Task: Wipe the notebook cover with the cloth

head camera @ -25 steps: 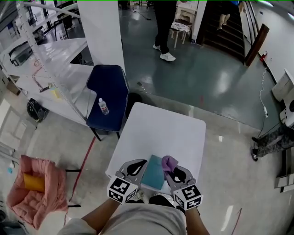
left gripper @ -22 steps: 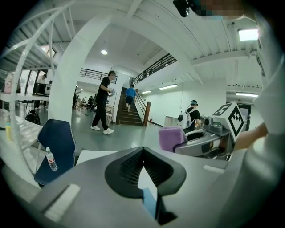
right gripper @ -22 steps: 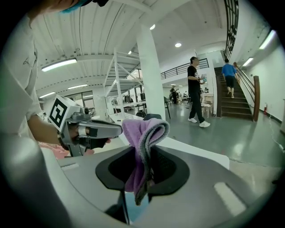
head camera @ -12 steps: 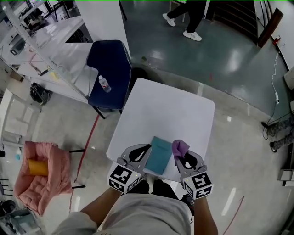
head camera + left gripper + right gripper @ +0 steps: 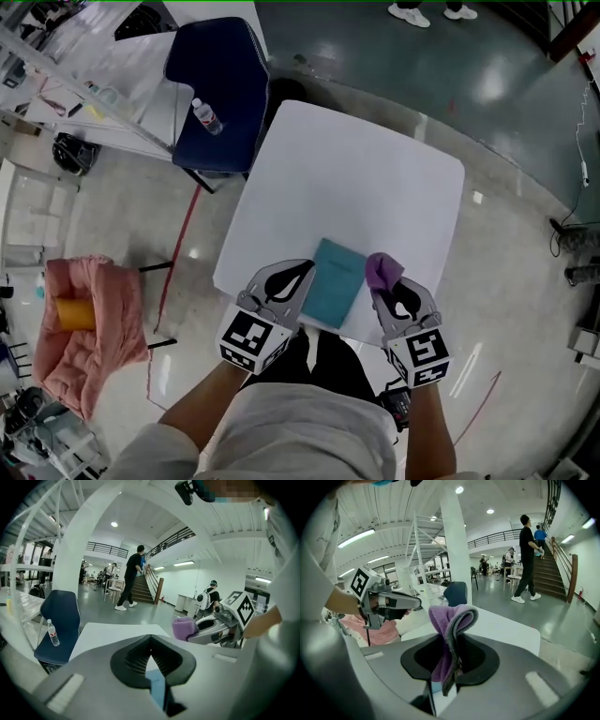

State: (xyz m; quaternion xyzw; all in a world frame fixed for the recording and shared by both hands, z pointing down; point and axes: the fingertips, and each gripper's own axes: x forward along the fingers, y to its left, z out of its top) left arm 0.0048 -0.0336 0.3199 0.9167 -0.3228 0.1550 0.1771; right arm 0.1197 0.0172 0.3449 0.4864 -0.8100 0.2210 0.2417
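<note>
A teal notebook (image 5: 336, 281) lies flat near the front edge of the white table (image 5: 356, 178). My right gripper (image 5: 392, 291) hovers just right of it, shut on a folded purple cloth (image 5: 382, 270) that sticks up past the jaws. In the right gripper view the cloth (image 5: 451, 620) hangs pinched between the jaws. My left gripper (image 5: 302, 274) sits at the notebook's left edge with its jaws together and nothing between them. A corner of the notebook (image 5: 157, 688) shows beneath the left gripper (image 5: 150, 639), and the cloth (image 5: 183, 628) shows to the right.
A dark blue chair (image 5: 217, 94) with a water bottle (image 5: 207, 116) on its seat stands at the table's far left corner. A pink-draped seat (image 5: 80, 328) with a yellow object stands on the floor to the left. White shelving runs along the top left.
The head view has tilted down, so the table sits higher and larger in the picture. Both grippers keep their places beside the notebook. The walking person has left the view.
</note>
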